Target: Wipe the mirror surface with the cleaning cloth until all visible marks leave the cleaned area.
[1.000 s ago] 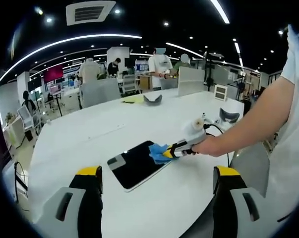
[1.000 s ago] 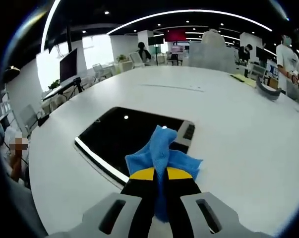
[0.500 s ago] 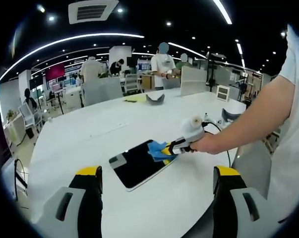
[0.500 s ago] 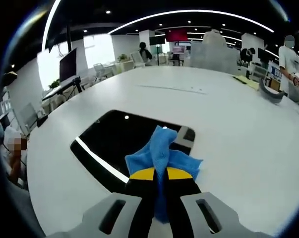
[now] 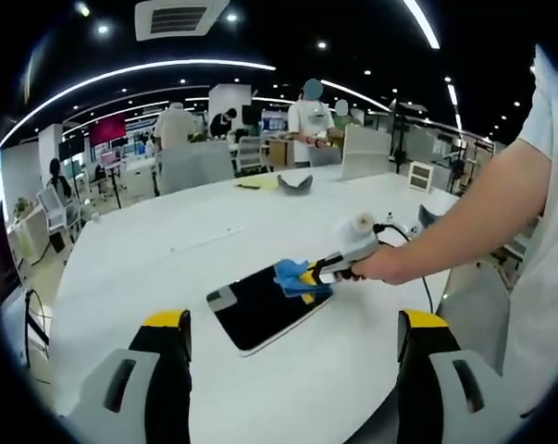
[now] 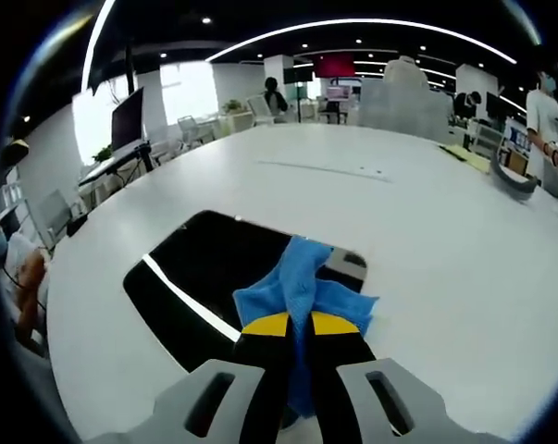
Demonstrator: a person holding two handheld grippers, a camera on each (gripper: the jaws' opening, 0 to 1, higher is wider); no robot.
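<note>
The right gripper (image 6: 298,326) pinches a soft, bunched blue cleaning cloth (image 6: 300,285) against a flat, dark, likely fragile rectangular mirror (image 6: 204,277); the left gripper (image 5: 292,324) hangs spread.

The left tongs (image 5: 292,347) have two broad black jaws, each capped at the tip with a yellow block; lower down each jaw widens into a pale grey moulded shell with a dark oblong slot sunk in it. The right tongs (image 6: 299,326) carry the same livery in the right gripper view: black jaws, yellow tips, grey shells with rounded slots at the base. Seen from the left gripper view, the right tongs (image 5: 317,272) show a slim black and yellow nose, a white rounded housing behind it, and a thin black cable looping from the back. The person wears a white short-sleeved shirt (image 5: 549,185), loose at the sleeve.
</note>
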